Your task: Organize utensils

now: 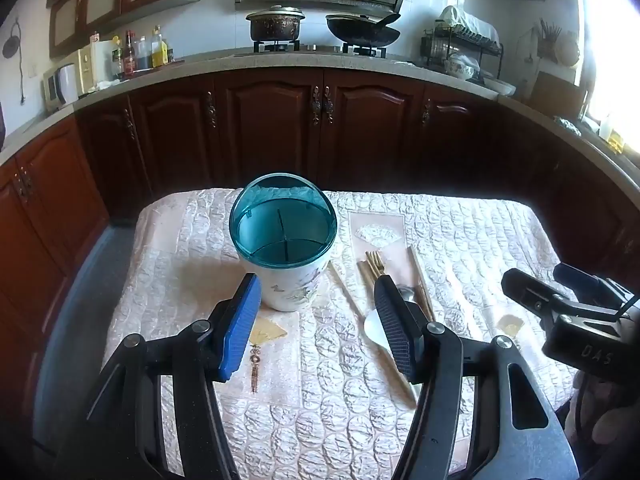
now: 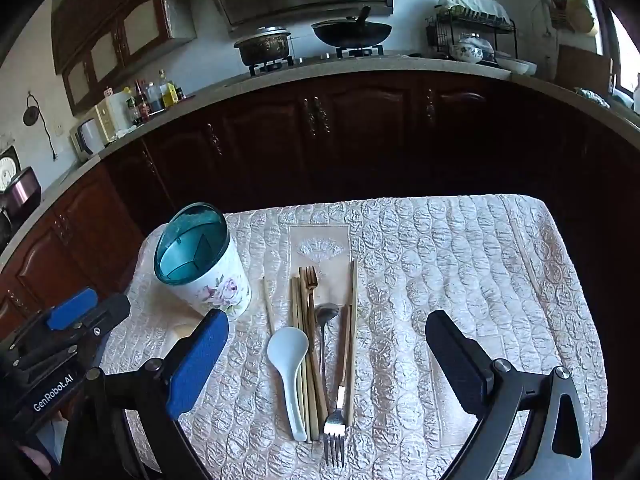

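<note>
A white floral utensil holder (image 1: pixel 290 284) (image 2: pixel 218 280) with a teal divided rim stands on the quilted table, empty. To its right lies a pile of utensils: a white spoon (image 2: pixel 289 364), a steel fork (image 2: pixel 334 432), a gold fork (image 2: pixel 309 280), a small metal spoon (image 2: pixel 326 314) and several wooden chopsticks (image 2: pixel 352 320). My left gripper (image 1: pixel 318 324) is open and empty, just in front of the holder. My right gripper (image 2: pixel 326 364) is open and empty, hovering over the pile. The pile also shows in the left wrist view (image 1: pixel 376 268), partly hidden by a finger.
The table wears a cream quilted cloth (image 2: pixel 460 280) with edges on all sides. Dark wooden cabinets (image 1: pixel 320 128) stand behind it, under a counter with a pot (image 1: pixel 275 24), a wok (image 1: pixel 362 30), bottles and a dish rack (image 1: pixel 464 48).
</note>
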`<state>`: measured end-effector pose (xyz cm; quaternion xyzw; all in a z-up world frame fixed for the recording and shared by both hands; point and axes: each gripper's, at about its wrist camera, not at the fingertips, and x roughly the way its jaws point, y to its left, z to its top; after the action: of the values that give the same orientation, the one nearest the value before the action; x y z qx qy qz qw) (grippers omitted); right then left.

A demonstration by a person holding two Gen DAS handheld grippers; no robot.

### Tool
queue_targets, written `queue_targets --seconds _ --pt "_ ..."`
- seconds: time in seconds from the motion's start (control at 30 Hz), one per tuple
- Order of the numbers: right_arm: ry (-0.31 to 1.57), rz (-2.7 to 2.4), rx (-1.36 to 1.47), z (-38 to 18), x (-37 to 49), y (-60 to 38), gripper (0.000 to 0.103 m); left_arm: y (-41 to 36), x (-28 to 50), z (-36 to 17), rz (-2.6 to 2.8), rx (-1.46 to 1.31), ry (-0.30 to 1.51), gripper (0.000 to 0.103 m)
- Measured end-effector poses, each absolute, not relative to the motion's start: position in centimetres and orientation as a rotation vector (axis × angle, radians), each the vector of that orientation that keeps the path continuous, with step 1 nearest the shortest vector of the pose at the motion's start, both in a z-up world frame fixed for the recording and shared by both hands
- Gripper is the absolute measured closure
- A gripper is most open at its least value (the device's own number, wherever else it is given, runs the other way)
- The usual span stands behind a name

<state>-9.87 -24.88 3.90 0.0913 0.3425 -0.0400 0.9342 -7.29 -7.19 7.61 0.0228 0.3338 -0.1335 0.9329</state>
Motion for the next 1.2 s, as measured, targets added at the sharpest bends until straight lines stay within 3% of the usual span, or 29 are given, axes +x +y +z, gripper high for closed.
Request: queue_targets --seconds 1.2 --pt "0.747 -0.110 0.127 3.4 -9.0 -24.9 0.004 -7.6 -6.7 6.7 -0.267 0.055 0.694 0.044"
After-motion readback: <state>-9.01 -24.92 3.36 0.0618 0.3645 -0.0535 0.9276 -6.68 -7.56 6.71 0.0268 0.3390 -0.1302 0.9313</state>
